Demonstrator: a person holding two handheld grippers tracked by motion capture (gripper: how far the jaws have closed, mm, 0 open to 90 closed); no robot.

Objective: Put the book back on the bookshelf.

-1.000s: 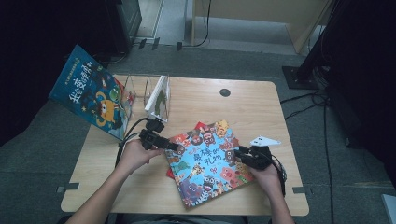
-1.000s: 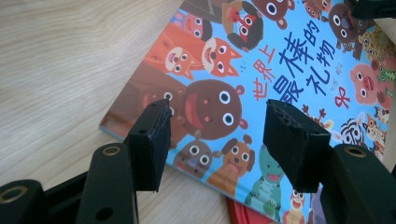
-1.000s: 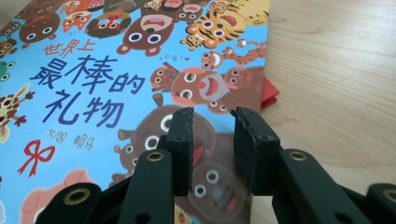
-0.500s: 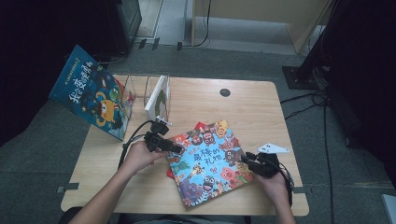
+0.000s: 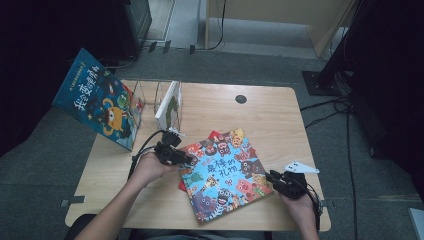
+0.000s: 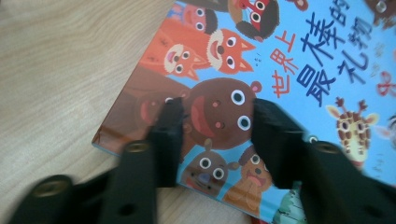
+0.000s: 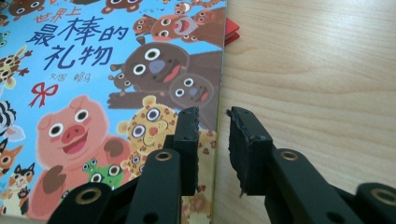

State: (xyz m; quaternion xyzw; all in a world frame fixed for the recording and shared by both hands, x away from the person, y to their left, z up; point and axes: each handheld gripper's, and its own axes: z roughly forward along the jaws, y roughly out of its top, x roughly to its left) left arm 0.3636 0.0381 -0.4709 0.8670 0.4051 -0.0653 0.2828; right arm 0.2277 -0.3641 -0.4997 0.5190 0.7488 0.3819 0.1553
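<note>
While lying flat and glossy on the pale wood-grain bench [image 5: 280, 120], picture book [image 5: 225, 172] sits skewed, a red edge peeking out beneath. Left gripper [image 6: 212, 123] over the spine-side corner, matte black jaws just closing yet apart above the cover. Right gripper [image 7: 212, 116] straddling the opposite edge, jaws narrowing, not pressing.
</note>
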